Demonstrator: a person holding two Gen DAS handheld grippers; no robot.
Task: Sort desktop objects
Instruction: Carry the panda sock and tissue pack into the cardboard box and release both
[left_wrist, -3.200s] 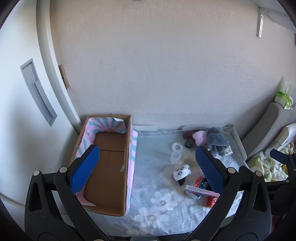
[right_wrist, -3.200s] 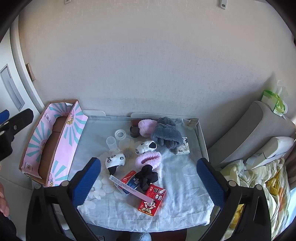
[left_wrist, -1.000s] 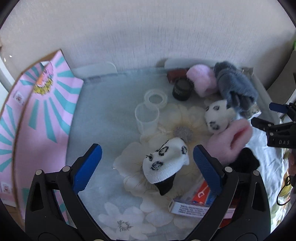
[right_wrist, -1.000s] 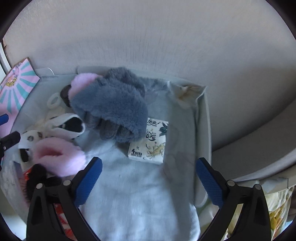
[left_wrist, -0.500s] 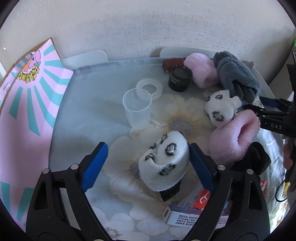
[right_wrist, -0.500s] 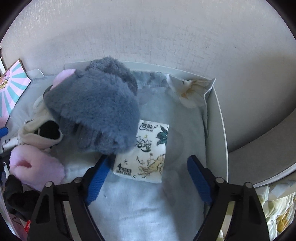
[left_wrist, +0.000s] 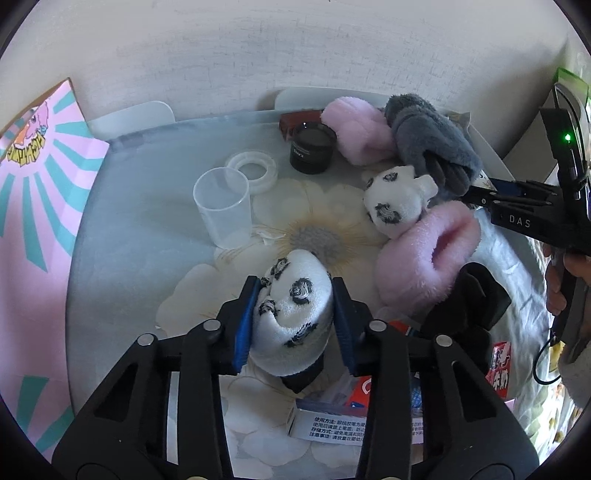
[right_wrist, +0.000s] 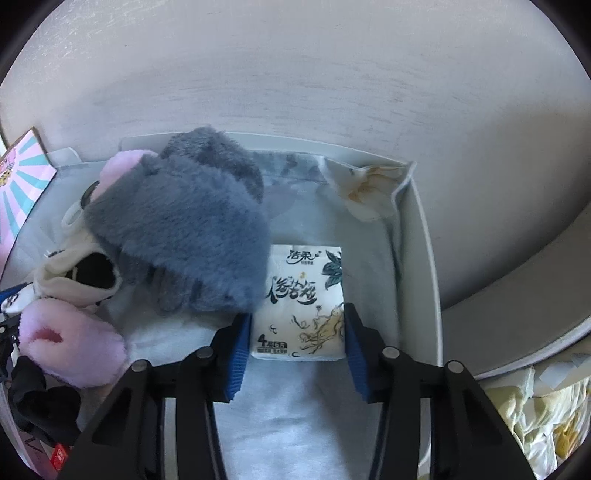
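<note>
A white panda-face sock (left_wrist: 295, 306) lies on the flowered cloth, low in the left wrist view. My left gripper (left_wrist: 293, 325) has it between its blue pads, which press its sides as the jaws are closing. In the right wrist view a white tissue pack (right_wrist: 303, 295) with ink drawings lies beside a grey fuzzy sock (right_wrist: 184, 229). My right gripper (right_wrist: 297, 343) straddles the pack, jaws closing, with both pads touching its edges. The left wrist view also shows that right gripper (left_wrist: 491, 195) at the right edge, a hand below it.
A box with a pink and teal liner (left_wrist: 33, 184) stands at the left. A clear cup (left_wrist: 223, 206), tape roll (left_wrist: 253, 170), black jar (left_wrist: 313, 147), second panda sock (left_wrist: 395, 203), pink fuzzy socks (left_wrist: 424, 258) and small cartons (left_wrist: 354, 424) crowd the cloth. The tray's white rim (right_wrist: 424, 258) runs along the right.
Both grippers went from wide open to closed in: the left onto the panda sock, the right onto the tissue pack. Neither object has left the cloth.
</note>
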